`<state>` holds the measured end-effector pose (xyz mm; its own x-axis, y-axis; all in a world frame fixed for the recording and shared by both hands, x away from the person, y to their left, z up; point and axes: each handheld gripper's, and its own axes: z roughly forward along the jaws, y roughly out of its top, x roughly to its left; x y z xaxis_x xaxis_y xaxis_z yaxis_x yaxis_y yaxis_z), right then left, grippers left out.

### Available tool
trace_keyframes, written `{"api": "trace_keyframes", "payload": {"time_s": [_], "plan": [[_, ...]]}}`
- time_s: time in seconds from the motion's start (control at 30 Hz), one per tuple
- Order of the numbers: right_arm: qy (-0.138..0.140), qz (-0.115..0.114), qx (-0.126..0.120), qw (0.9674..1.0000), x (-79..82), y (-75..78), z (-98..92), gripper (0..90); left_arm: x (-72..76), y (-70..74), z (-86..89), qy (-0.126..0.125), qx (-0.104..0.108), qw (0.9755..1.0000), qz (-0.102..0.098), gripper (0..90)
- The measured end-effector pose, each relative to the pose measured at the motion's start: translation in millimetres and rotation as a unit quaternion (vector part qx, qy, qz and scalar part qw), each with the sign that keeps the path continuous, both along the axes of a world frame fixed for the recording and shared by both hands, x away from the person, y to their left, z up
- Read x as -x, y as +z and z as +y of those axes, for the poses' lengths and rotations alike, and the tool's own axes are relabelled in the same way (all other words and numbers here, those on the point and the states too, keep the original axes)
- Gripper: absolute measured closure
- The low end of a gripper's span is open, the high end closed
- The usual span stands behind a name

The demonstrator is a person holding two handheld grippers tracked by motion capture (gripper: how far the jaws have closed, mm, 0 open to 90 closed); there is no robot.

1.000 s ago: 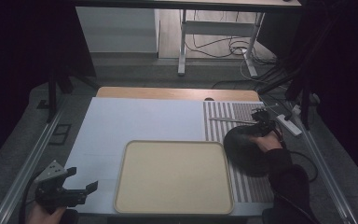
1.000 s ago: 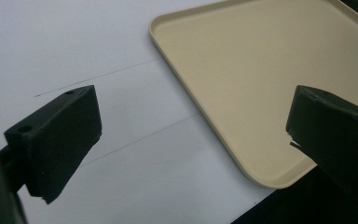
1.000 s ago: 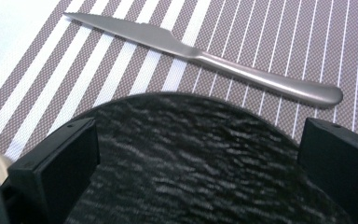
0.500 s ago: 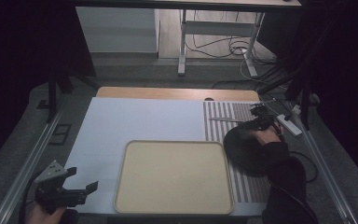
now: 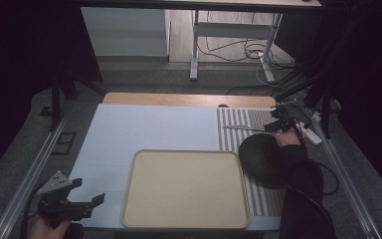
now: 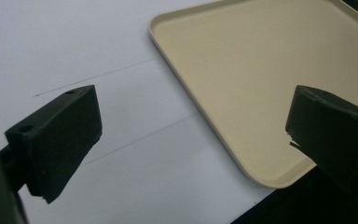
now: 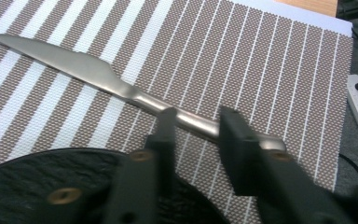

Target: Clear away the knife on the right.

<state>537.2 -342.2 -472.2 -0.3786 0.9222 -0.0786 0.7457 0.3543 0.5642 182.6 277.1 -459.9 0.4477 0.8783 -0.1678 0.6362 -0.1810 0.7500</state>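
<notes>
A steel table knife lies flat on the striped placemat at the far right of the table, its blade pointing left toward the middle and its handle toward the right edge. The right gripper is down over the handle: in the right gripper view its two black jaws stand one on each side of the handle, near its rounded end, and they have just been closing in on it with the handle between them. Whether the pads already press the metal I cannot tell, as a sliver of gap seems to remain. From above, the knife shows as a thin pale line just left of the right gripper, with the person's dark sleeve running back toward the near edge. Just nearer than the knife, a round black plate sits on the same placemat, its rim close to the handle but apart from it. Left of the plate, a beige tray rests on the pale blue table cover, near the front edge. At the near left corner the left gripper is held level above the cover, its jaws wide apart with nothing between them; in its own view the near corner of the tray lies beyond them.
</notes>
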Motion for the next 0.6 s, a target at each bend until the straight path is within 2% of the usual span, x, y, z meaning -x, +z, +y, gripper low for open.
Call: {"api": "trace_keyframes", "payload": {"time_s": [0.03,0.07,0.17,0.33,0.4,0.53,0.57,0.6], "plan": [[0.000,0.006,0.001,1.0000,-3.5,-0.9,-1.5,88.1,0.0,0.0,0.0,0.000,0.000,1.0000,0.000,3.2],[-0.003,0.012,0.002,0.9999,-5.6,-1.6,-2.4,90.0,0.0,0.0,0.0,0.000,0.000,1.0000,0.000,3.2],[-0.013,0.020,-0.004,0.9997,-12.3,-4.7,-6.0,90.0,0.0,0.0,-0.2,0.000,-0.001,1.0000,0.000,3.2],[-0.021,0.012,-0.003,0.9997,-20.9,-10.4,-9.6,90.0,-0.1,0.0,-0.5,0.000,-0.002,1.0000,0.001,3.3],[-0.027,0.005,0.001,0.9996,-26.0,-13.9,-11.8,90.0,-0.3,-0.2,-0.8,0.000,-0.003,1.0000,0.001,3.3],[-0.036,0.007,0.005,0.9993,-29.8,-18.2,-14.6,90.0,-0.3,-0.1,-1.1,-0.001,-0.004,1.0000,0.001,3.4],[-0.037,0.010,0.021,0.9990,-30.9,-21.8,-16.0,90.0,-0.2,-0.1,-1.2,-0.001,-0.005,1.0000,0.001,3.4],[-0.037,0.010,0.022,0.9990,-30.9,-23.2,-16.9,90.0,-0.2,-0.1,-1.2,-0.001,-0.004,1.0000,0.001,3.4]]}}
